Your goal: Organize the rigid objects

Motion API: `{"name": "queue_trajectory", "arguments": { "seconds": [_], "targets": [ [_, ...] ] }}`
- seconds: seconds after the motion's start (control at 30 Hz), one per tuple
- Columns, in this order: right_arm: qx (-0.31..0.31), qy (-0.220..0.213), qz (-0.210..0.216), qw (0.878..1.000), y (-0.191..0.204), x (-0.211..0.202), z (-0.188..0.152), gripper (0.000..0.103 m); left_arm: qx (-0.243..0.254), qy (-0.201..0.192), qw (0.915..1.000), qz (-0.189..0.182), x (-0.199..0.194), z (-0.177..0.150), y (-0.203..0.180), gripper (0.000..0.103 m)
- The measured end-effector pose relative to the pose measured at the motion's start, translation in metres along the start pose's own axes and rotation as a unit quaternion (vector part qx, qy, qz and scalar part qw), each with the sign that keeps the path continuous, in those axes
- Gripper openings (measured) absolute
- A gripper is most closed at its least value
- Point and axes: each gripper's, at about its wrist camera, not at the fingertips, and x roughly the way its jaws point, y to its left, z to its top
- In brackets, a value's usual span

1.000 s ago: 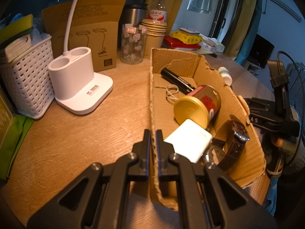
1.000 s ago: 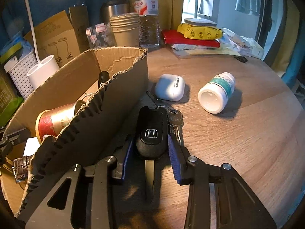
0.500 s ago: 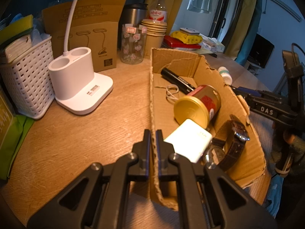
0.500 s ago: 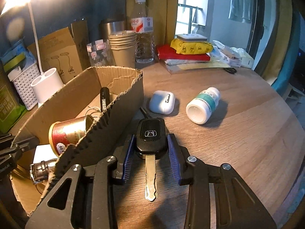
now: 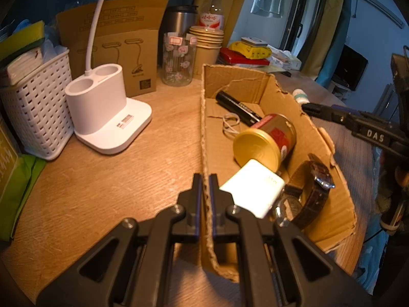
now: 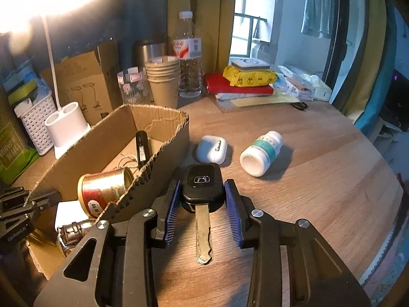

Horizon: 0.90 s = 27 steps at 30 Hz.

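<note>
A round wooden counter [image 6: 319, 179] is seen carrying a torn, open-topped brown cardboard box [image 5: 322, 138], its ragged right wall standing between the box's contents and a broad bare stretch of wood that runs to the counter's curved rim. The box's left wall is pinched narrowly between the left tongs [image 5: 206, 181], one black finger outside and one inside the cardboard. Inside the box, a red tin with a gold lid [image 5: 265, 140] is shown lying on its side, with a black marker pen [image 5: 237, 108] towards the far end, a white rectangular charger block [image 5: 253, 189] touching the tin's lid, and a brown leather-strapped wristwatch [image 5: 311, 192] against the right wall. The right tongs [image 6: 203, 192] are closed on a black car key fob with a silver metal blade [image 6: 202, 186], held above the wood just beside the box's right wall, blade pointing back towards the camera. Beyond the fob, a white rounded earbud case [image 6: 212, 148] and a white pill bottle with a green label [image 6: 262, 153] are left lying on open wood, near each other but apart. Cups, bottles and packets are crowded along the far edge.
</note>
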Motion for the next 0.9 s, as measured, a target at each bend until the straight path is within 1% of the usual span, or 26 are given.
{"name": "queue_trajectory", "arguments": {
  "seconds": [0.27, 0.9],
  "targets": [
    [-0.012, -0.020, -0.008, 1.000, 0.007, -0.017, 0.012, 0.037, 0.000, 0.000, 1.0000, 0.000, 0.000, 0.000, 0.000, 0.006],
    [-0.050, -0.061, -0.004, 0.997, 0.030, -0.045, 0.047, 0.037, 0.000, 0.000, 1.0000, 0.000, 0.000, 0.000, 0.000, 0.006]
  ]
}}
